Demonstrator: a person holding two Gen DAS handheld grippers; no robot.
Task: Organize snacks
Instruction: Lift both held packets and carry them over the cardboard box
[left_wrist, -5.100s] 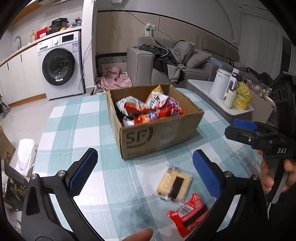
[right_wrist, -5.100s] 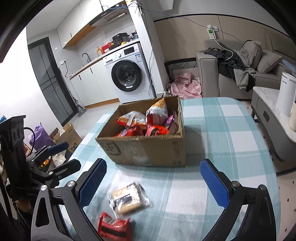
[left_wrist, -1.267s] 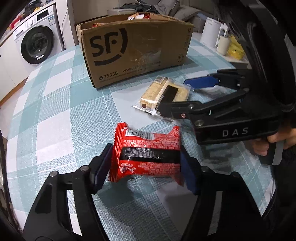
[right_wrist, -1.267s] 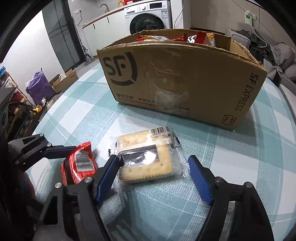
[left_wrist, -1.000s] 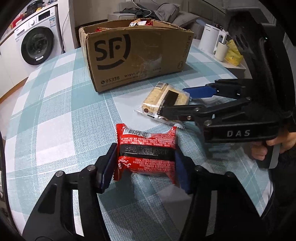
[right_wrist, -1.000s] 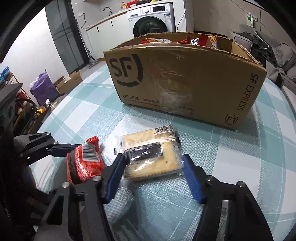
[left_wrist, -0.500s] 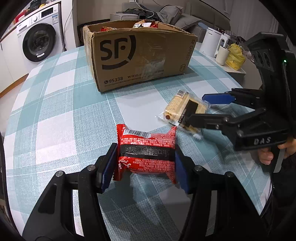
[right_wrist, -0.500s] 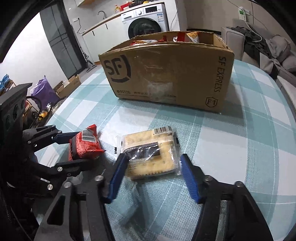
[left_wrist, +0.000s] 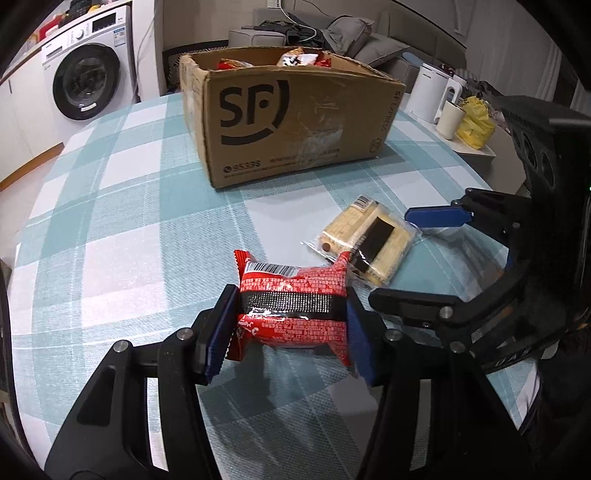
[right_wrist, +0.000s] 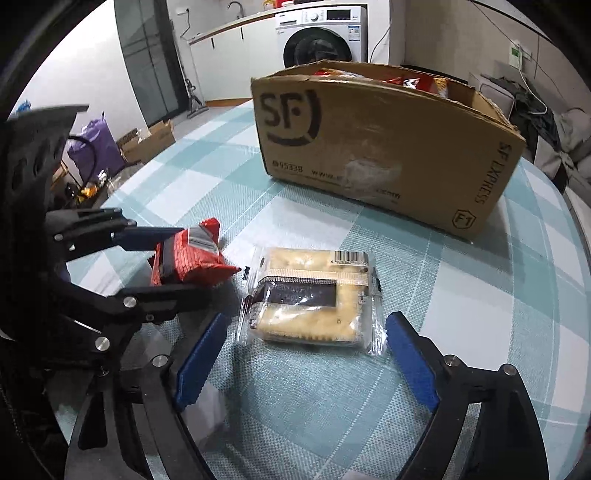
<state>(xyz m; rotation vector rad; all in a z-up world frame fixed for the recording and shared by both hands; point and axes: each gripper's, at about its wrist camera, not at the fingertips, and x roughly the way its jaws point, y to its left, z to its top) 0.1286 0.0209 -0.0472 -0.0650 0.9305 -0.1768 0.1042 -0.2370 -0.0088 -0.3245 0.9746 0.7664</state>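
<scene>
Left gripper (left_wrist: 291, 321) is clamped on the red snack pack (left_wrist: 293, 301), jaws closing a touch more, pack just off the checked tablecloth (left_wrist: 122, 206). Right gripper (right_wrist: 299, 354) jaws are opening, pads clear of the cracker pack (right_wrist: 314, 295), which lies flat on the cloth between them, near the cardboard box (right_wrist: 369, 155). Looks like pickup stage: next move probably carries the red pack over the box rim, and the right needs to re-close on the crackers.
</scene>
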